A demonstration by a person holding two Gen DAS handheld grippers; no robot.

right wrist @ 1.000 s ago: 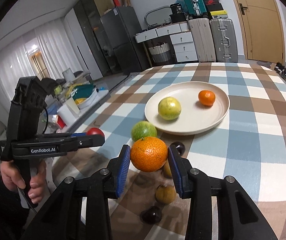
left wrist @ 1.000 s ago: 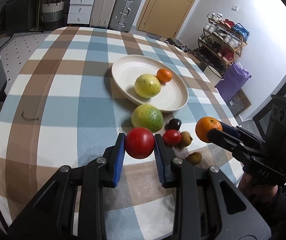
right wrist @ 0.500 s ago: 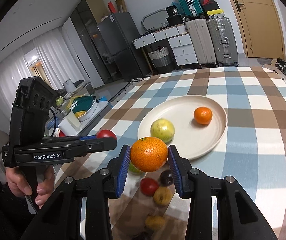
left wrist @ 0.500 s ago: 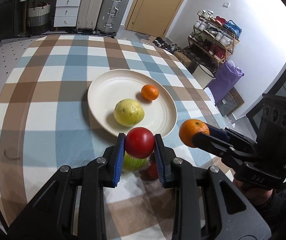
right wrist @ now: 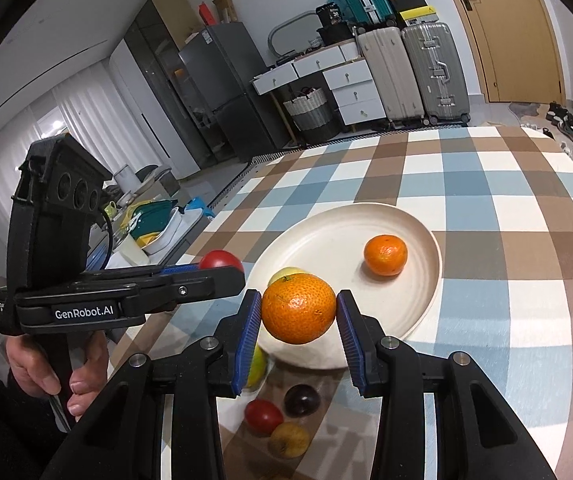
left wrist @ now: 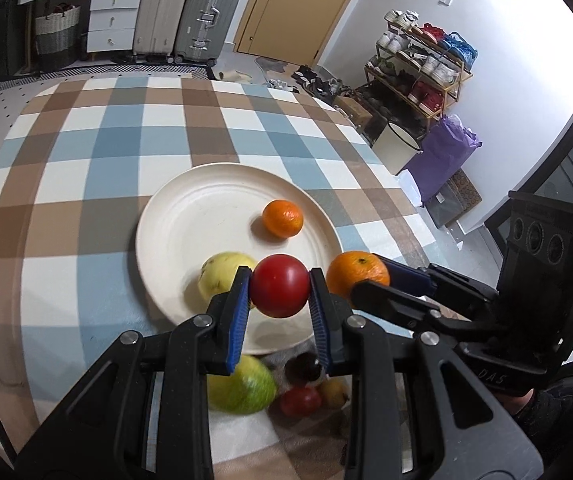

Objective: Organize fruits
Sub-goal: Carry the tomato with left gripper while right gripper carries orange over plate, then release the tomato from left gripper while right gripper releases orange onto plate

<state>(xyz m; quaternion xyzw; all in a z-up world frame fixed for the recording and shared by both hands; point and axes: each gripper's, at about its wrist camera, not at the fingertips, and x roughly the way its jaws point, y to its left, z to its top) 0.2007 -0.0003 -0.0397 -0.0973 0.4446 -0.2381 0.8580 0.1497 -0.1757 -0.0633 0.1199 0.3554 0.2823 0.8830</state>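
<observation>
A red fruit (left wrist: 279,291), round and glossy, was held clear of the worktop (left wrist: 86,184) between the blue-padded fingers (left wrist: 239,316) of the left gripper (left wrist: 279,312), which were closed on its two sides. A large orange (right wrist: 298,308) was gripped in the same manner by the right gripper (right wrist: 298,320), its fingers (right wrist: 249,334) pressed against the peel at left and right. Both loads were carried side by side over the near rim of a cream plate (left wrist: 190,216), evidently so that they could be set down together.

On the plate, a small orange (left wrist: 282,218) was seen toward the far right and a yellow-green fruit (left wrist: 222,276) at the near left, well apart, with bare space left between and beyond them. That space was judged the likely landing place for the two carried fruits.

On the checked cloth just short of the plate, a cluster was left unsorted: a large green fruit (left wrist: 242,388), a dark plum-like fruit (right wrist: 301,400), a small red fruit (right wrist: 263,416) and a small brownish-yellow one (right wrist: 289,440), lying close together. A person's hand (right wrist: 52,372) was seen wrapped round the left gripper's handle.

The task was judged to be partly done, with two fruits plated, two in the air and four yet to be collected. Care at release was thought advisable, since round fruit may roll.
</observation>
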